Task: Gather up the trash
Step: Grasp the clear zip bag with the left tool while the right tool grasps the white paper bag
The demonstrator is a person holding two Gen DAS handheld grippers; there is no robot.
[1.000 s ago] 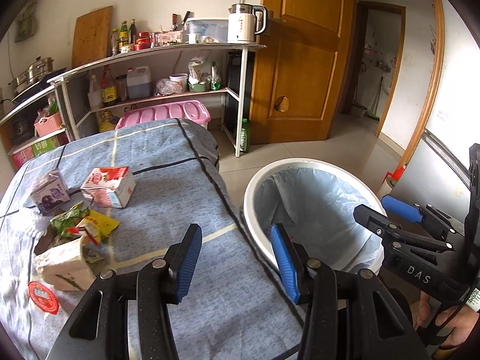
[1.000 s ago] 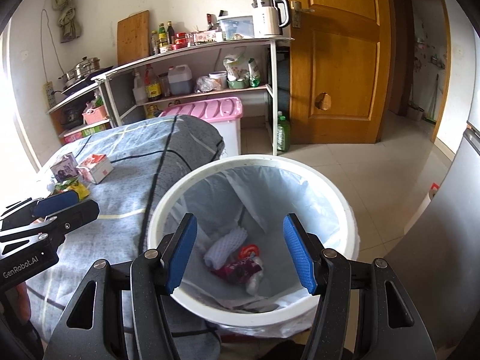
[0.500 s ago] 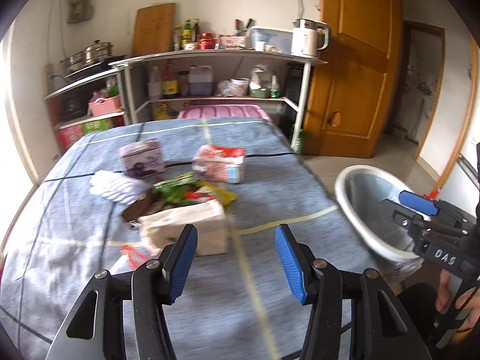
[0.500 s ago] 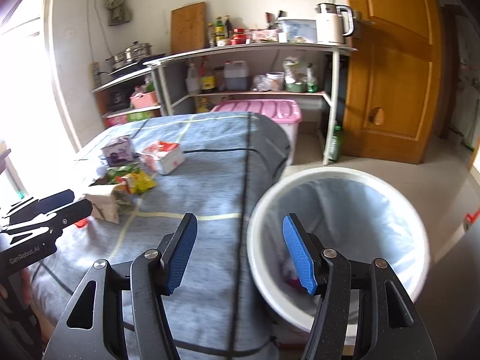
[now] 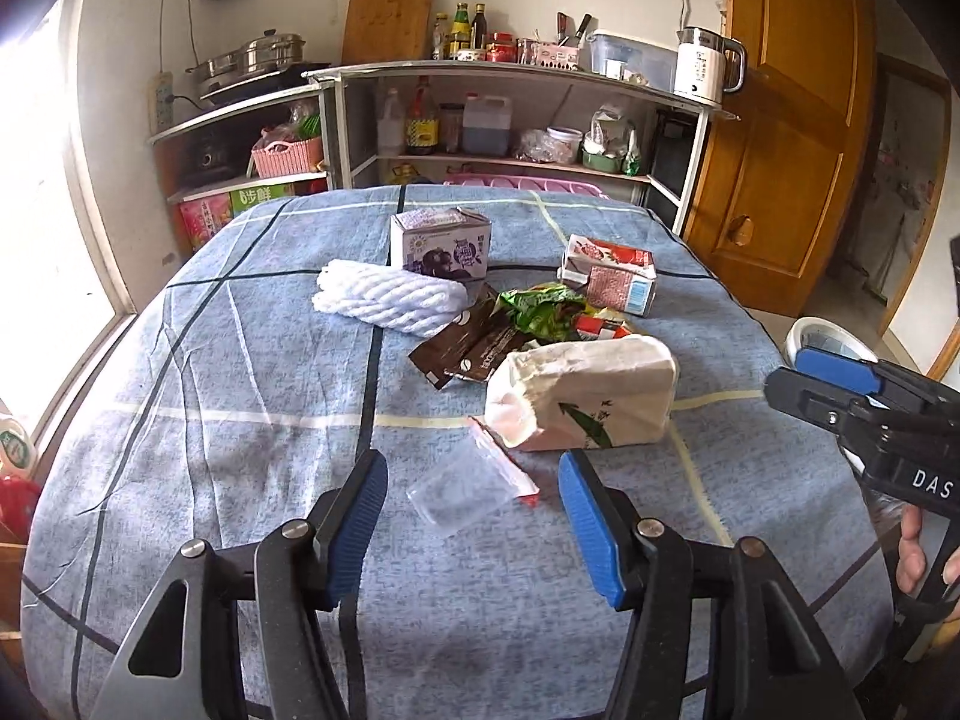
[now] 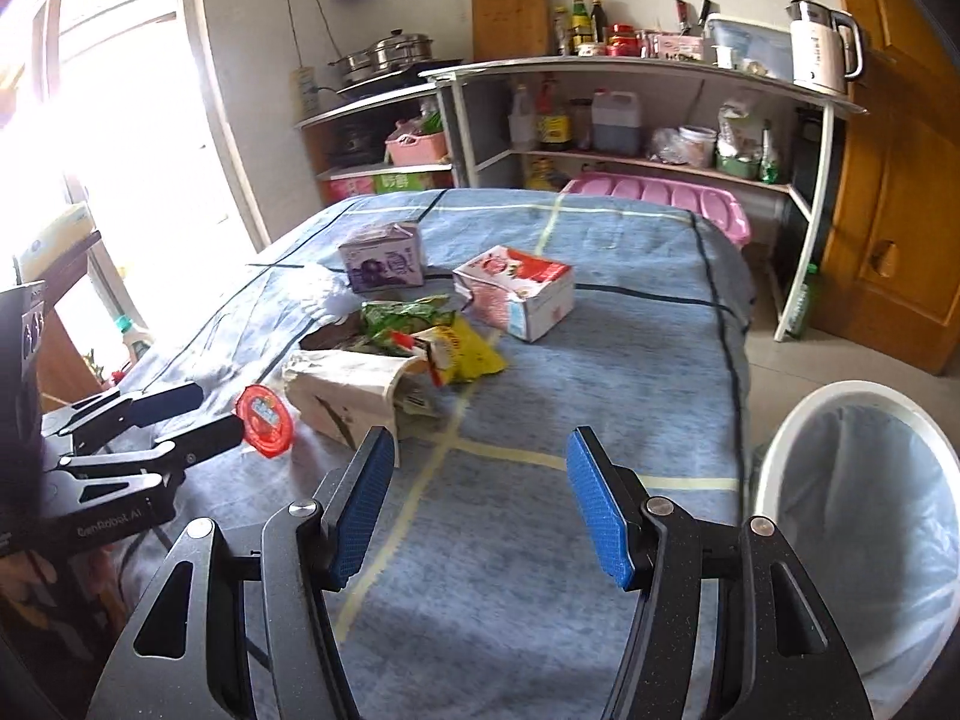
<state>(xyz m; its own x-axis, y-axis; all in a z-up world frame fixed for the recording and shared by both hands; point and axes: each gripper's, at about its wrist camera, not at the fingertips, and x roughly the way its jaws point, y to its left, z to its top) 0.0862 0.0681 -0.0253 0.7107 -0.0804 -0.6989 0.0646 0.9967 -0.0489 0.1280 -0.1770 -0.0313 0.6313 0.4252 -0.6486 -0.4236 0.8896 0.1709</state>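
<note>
Trash lies on the blue checked table cloth (image 5: pixel 240 420): a white paper bag (image 5: pixel 582 396) (image 6: pixel 348 390), a white foam net (image 5: pixel 390 297), a purple carton (image 5: pixel 441 240) (image 6: pixel 381 258), a red carton (image 5: pixel 609 276) (image 6: pixel 516 291), and green (image 5: pixel 540 306), brown (image 5: pixel 468 348) and yellow wrappers (image 6: pixel 468 348). A clear cup with a red lid (image 5: pixel 462 489) (image 6: pixel 264 420) lies just beyond my left gripper (image 5: pixel 472 480) (image 6: pixel 204 414), whose jaws are opening and do not touch it. My right gripper (image 6: pixel 480 456) (image 5: pixel 840 378) hangs open and empty over the cloth, left of the lined white bin (image 6: pixel 858 510).
Metal shelves (image 5: pixel 510 69) with bottles, a kettle and pots stand behind the table. A pink storage box (image 6: pixel 660 198) sits under them. A wooden door (image 5: pixel 780 120) is at the right, a bright window (image 6: pixel 120 120) at the left. A hand (image 5: pixel 912 552) holds the right gripper.
Both grippers have swung left, away from the bin and over the table's trash. The left jaws stand wider than before. The right jaws have kept their width.
</note>
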